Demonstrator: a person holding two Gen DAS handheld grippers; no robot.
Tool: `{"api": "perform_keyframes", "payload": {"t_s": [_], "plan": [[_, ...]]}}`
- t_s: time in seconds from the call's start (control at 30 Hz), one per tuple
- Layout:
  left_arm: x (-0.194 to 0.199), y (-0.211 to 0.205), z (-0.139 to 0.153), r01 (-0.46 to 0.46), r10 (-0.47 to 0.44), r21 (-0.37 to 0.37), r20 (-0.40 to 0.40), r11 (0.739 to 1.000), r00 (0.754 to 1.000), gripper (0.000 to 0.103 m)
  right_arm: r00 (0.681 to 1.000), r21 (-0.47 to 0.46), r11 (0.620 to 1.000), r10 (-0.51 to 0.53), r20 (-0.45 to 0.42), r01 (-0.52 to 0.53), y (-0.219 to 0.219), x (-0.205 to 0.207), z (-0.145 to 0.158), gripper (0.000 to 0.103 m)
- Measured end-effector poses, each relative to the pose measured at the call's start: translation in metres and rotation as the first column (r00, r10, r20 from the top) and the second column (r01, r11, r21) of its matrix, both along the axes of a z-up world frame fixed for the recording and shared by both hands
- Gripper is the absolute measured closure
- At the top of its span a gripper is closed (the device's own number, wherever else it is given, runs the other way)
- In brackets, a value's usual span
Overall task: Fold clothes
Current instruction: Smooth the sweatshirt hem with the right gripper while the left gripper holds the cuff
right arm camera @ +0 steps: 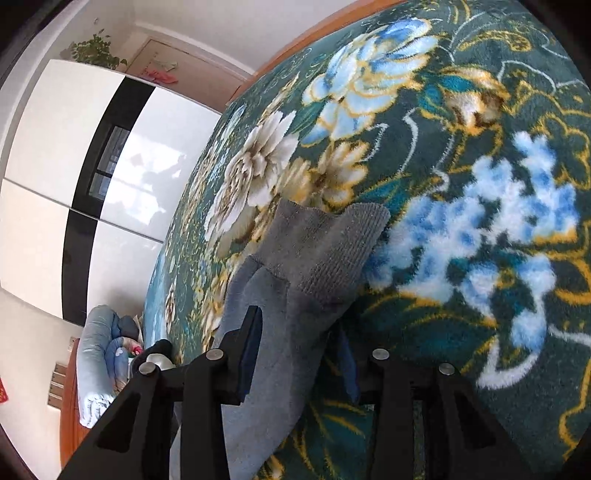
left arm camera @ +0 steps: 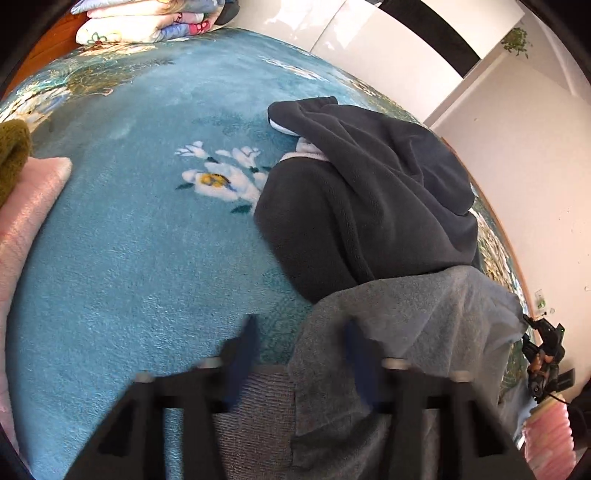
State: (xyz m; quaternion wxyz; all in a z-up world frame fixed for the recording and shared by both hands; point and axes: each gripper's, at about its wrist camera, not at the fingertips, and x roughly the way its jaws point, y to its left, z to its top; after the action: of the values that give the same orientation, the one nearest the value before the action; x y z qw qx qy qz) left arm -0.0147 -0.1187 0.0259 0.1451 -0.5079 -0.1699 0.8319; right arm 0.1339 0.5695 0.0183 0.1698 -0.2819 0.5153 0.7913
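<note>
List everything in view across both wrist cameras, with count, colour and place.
grey garment: one, grey with a ribbed cuff, lying on the blanket between both grippers' fingers
dark fleece garment: one, charcoal, bunched beyond the grey one
floral blanket: one, teal with white and blue flowers, covering the bed
pink fabric: one, pale pink, left edge
olive fabric: one, olive, above the pink
folded bedding stack: one, pastel florals, far corner
wardrobe: one, white with black stripes, beside the bed
left gripper: black, open, blurred
right gripper: black, open
</note>
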Motion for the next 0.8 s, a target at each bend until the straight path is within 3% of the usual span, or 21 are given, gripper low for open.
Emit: {"api": "perform_keyframes", "payload": {"t_s": [0.03,0.07,0.13,0.27,0.33,0.47,0.63,0.7,0.8], "plan": [[0.0,0.004,0.001,0.009,-0.009,-0.005,-0.005,1.0,1.0,0.094,1.0,0.021,1.0,0.013,0.024,-0.014,-0.001,-0.005,0.002,0.09],[0.001,0.009,0.006,0.012,-0.013,-0.027,-0.025,1.0,1.0,0.095,0.999,0.044,0.999,0.028,0.038,-0.03,-0.003,-0.008,0.005,0.096],[0.003,0.013,0.022,0.001,-0.006,-0.058,-0.087,0.998,0.996,0.096,0.997,0.105,0.992,0.063,0.034,-0.066,-0.006,-0.013,0.02,0.098],[0.001,0.0,0.052,-0.075,0.065,-0.042,-0.206,0.996,0.976,0.096,0.994,0.267,0.96,0.101,-0.05,-0.084,-0.008,-0.012,0.061,0.098],[-0.009,-0.003,0.044,-0.095,0.08,-0.078,-0.178,0.992,0.981,0.096,0.995,0.288,0.953,0.099,-0.011,-0.092,-0.007,-0.02,0.058,0.098],[-0.023,-0.003,0.019,-0.1,0.09,-0.105,-0.095,0.989,0.991,0.095,0.988,0.255,0.959,0.093,0.12,-0.121,-0.005,-0.029,0.024,0.098],[-0.026,0.0,0.015,-0.08,0.076,-0.119,-0.043,0.99,0.996,0.091,0.986,0.228,0.965,0.097,0.135,-0.126,-0.004,-0.023,0.022,0.097],[-0.021,-0.003,0.024,-0.08,0.076,-0.102,-0.035,0.992,0.996,0.084,0.986,0.243,0.96,0.109,0.128,-0.137,-0.007,-0.016,0.038,0.093],[-0.004,-0.014,0.043,-0.106,0.105,-0.042,-0.029,0.993,0.994,0.058,0.986,0.271,0.951,0.128,0.104,-0.152,-0.018,0.004,0.067,0.079]]}}
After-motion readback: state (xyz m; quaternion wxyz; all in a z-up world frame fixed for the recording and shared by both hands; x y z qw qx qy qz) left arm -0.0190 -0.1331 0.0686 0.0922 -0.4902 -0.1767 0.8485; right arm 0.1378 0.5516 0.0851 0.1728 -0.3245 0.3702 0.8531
